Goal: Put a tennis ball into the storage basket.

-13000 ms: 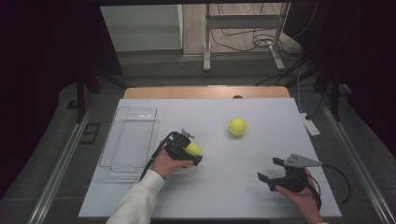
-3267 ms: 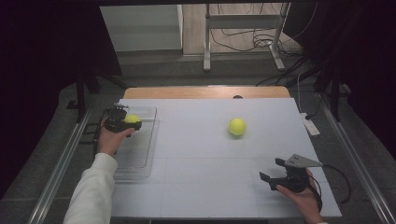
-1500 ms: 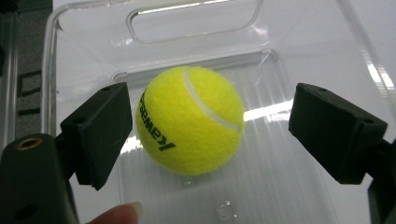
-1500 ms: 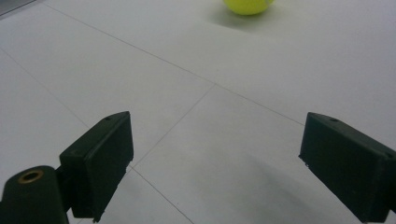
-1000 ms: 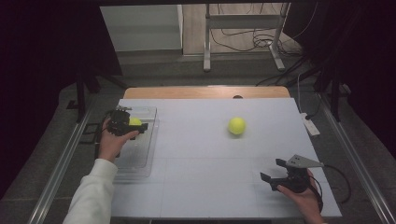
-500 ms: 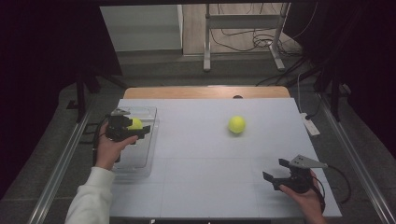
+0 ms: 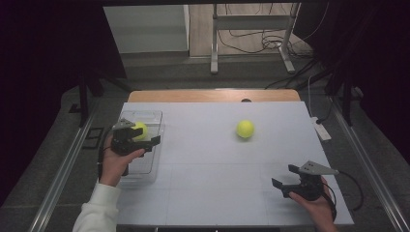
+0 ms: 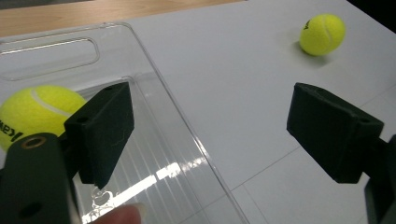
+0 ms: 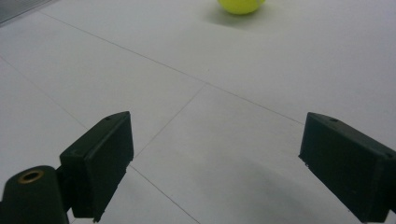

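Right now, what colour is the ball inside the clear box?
Bright yellow-green with a white curved seam: the ball in the clear box shows best in the left gripper view.

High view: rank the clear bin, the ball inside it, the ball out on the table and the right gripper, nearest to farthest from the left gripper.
1. Clear bin: directly beneath the left gripper.
2. Ball in the bin: at its far end; too close to the bin to separate confidently.
3. Ball on the table: past mid-table, toward the right.
4. Right gripper: near right corner.

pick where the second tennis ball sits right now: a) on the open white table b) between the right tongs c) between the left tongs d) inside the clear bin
a: that tennis ball lies on the white table, apart from the clear bin and both tongs.
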`<state>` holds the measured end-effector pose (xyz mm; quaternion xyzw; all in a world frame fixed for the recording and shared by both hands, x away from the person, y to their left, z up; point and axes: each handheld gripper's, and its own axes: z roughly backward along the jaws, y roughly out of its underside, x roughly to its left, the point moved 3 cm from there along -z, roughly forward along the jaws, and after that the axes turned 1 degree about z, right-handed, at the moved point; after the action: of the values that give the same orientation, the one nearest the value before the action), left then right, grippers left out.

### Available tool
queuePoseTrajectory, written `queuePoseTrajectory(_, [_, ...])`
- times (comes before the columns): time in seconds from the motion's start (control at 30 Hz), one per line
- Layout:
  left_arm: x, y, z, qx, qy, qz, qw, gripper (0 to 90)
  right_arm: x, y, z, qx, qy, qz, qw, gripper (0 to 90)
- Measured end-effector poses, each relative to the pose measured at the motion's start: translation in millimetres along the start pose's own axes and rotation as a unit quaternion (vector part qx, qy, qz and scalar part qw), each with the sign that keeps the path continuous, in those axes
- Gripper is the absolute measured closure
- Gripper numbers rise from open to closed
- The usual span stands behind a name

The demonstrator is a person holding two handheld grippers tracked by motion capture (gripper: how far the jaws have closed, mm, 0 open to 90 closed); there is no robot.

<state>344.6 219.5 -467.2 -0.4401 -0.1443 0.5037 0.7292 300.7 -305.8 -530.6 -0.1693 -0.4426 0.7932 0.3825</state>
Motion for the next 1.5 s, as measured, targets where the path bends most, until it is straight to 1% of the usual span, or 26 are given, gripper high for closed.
queuePoseTrajectory(0.07, [-2.1,0.7,0.6,-0.003,0.006,0.000,1.0000,15.6,-0.2,0.1,0.0,0.001,0.001,0.000,1.0000,10.2])
queuePoseTrajectory(0.1, [-3.8,1.1,0.5,-0.001,0.013,-0.003,0.9999,15.6,-0.2,0.1,0.0,0.001,0.001,0.000,1.0000,10.2])
queuePoseTrajectory(0.27, [-11.8,3.1,2.5,-0.004,0.034,-0.014,0.9993,14.9,0.7,0.2,-0.6,0.002,-0.001,0.004,1.0000,10.2])
queuePoseTrajectory(0.47, [-19.2,5.3,4.4,-0.004,0.040,-0.022,0.9990,14.7,0.9,0.3,-1.7,0.004,-0.001,0.005,1.0000,10.2])
queuePoseTrajectory(0.83, [-34.8,3.6,5.0,-0.010,0.058,-0.032,0.9977,14.8,0.9,0.4,-3.1,0.007,-0.003,0.007,0.9999,10.2])
queuePoseTrajectory(0.93, [-40.7,2.5,4.7,-0.010,0.063,-0.039,0.9972,14.8,1.3,0.3,-3.3,0.008,-0.002,0.010,0.9999,10.2])
queuePoseTrajectory(1.0, [-45.5,2.1,3.5,-0.010,0.069,-0.042,0.9967,14.7,1.4,0.3,-3.0,0.011,-0.001,0.011,0.9999,10.2])
queuePoseTrajectory(1.13, [-51.0,1.3,-0.9,-0.007,0.077,-0.049,0.9958,14.8,1.3,-0.1,-3.3,0.010,0.000,0.012,0.9999,10.2])
queuePoseTrajectory(1.33, [-54.6,1.2,-8.5,-0.002,0.087,-0.051,0.9949,14.8,-1.1,-0.4,-4.0,0.007,0.001,0.003,1.0000,10.2])
queuePoseTrajectory(1.5, [-58.5,2.9,-14.3,0.007,0.090,-0.057,0.9943,14.7,0.3,-0.5,-5.2,0.010,0.002,0.006,0.9999,10.2])
